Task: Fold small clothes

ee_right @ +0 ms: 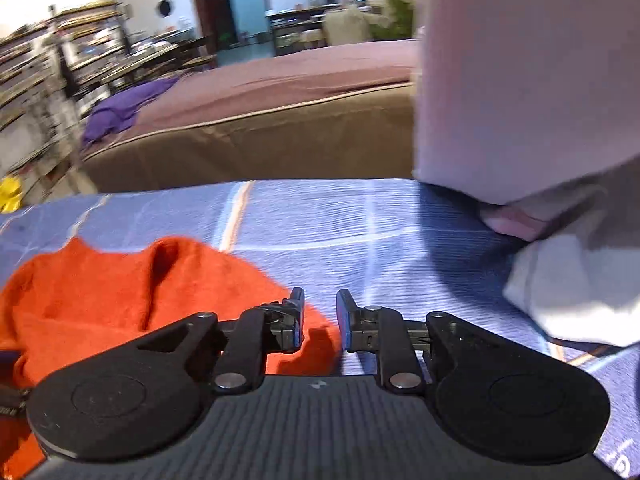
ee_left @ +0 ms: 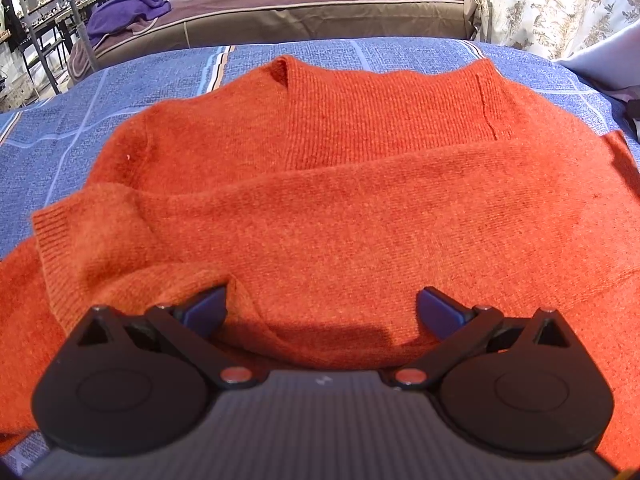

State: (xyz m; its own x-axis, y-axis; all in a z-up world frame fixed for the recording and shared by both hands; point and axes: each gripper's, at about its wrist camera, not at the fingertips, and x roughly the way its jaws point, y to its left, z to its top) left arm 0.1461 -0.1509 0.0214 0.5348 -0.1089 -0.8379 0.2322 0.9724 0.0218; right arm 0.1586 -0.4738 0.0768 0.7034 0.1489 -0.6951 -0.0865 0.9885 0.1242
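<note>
Fabric of one orange sweater (ee_left: 340,200) filled the near part of the left wrist view, and it lay on the blue checked bedcover (ee_left: 120,92). The left gripper (ee_left: 320,308) was wide open just above the near edge of the sweater, with knit bulging between the two blue pads, but the jaws were not closed on it. One sleeve (ee_left: 280,208) was already laid across the body, with its ribbed cuff (ee_left: 52,224) at about 9 o'clock, so I judge the folding as started and not finished: the collar (ee_left: 384,84) at 12 o'clock was still uncovered and the lower part was not yet folded up.

In the right wrist view the right gripper (ee_right: 320,312) was open only a little and held nothing; the sweater's edge (ee_right: 120,292) lay at about 10 o'clock from it, just beside the left finger. I cannot tell if it touched.

Counted: one sweater, two grippers, one bedcover. Farther away, one brown bed (ee_left: 320,12) carried one purple cloth (ee_left: 132,8) at 11 o'clock. One pale pile of fabric (ee_right: 520,80) stood at 2 o'clock.
</note>
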